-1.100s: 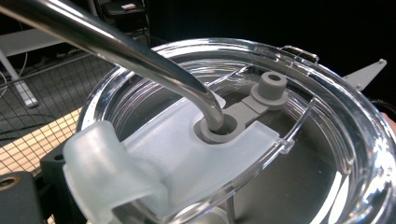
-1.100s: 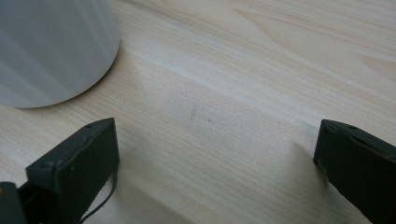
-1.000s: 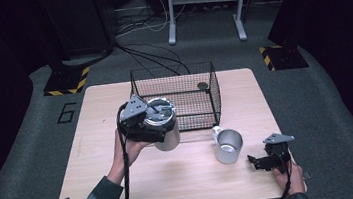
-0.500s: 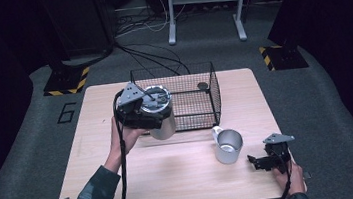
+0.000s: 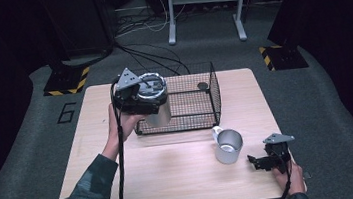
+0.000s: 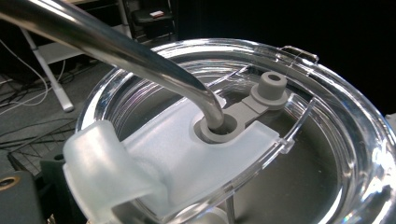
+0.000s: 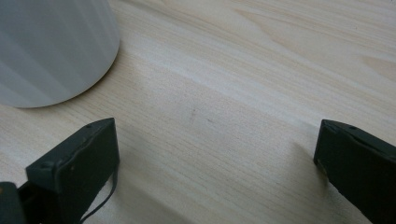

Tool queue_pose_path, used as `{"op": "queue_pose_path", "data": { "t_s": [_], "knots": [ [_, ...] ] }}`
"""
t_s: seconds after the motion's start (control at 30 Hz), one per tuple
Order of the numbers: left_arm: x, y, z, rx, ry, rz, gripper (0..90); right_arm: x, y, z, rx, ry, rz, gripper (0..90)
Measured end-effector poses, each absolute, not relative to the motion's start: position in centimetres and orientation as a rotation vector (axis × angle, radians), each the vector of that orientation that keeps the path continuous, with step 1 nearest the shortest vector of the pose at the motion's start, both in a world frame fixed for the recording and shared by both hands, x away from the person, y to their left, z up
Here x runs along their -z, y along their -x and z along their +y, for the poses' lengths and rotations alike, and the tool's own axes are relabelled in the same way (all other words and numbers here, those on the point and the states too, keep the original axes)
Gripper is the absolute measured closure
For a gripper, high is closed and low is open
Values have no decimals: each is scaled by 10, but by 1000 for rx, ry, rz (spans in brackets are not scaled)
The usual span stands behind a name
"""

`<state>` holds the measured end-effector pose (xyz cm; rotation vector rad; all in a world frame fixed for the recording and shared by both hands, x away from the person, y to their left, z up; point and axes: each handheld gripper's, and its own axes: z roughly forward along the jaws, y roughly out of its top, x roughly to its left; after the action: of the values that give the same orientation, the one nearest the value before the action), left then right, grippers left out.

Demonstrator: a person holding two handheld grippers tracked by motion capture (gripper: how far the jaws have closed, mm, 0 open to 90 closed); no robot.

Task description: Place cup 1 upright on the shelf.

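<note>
My left gripper (image 5: 140,101) is shut on a steel tumbler (image 5: 159,112) and holds it in the air at the near left corner of the black wire basket (image 5: 213,94). The left gripper view looks down on the tumbler's clear lid (image 6: 280,154), with a bent metal straw (image 6: 140,56) passing through its grey seal. A metal mug (image 5: 228,147) with a white handle stands on the table in front of the basket. My right gripper (image 5: 255,161) rests open on the table just right of the mug (image 7: 51,46), nothing between its fingers (image 7: 79,158).
A small dark round object (image 5: 202,85) lies inside the basket at the back. The wooden table (image 5: 173,180) has bare room at the front and left. Cables and stand legs lie on the floor behind the table.
My left gripper has carried the tumbler up and away from me, to the basket's near left corner. The right gripper and the mug have not moved.
</note>
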<state>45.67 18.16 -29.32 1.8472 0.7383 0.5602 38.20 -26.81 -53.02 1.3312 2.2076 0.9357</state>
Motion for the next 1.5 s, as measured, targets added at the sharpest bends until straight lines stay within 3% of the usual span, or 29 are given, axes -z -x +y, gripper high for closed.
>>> {"op": "queue_pose_path", "data": {
  "t_s": [0.63, 1.5],
  "knots": [
    [292, -493, 180, -618, -1846, 805, 39, 530, -382, -268, -936, -1331, 2208, 0],
    [317, -536, 183, -645, -1836, 950, 38, 530, -382, -268, -936, -1331, 2208, 0]
  ]
}}
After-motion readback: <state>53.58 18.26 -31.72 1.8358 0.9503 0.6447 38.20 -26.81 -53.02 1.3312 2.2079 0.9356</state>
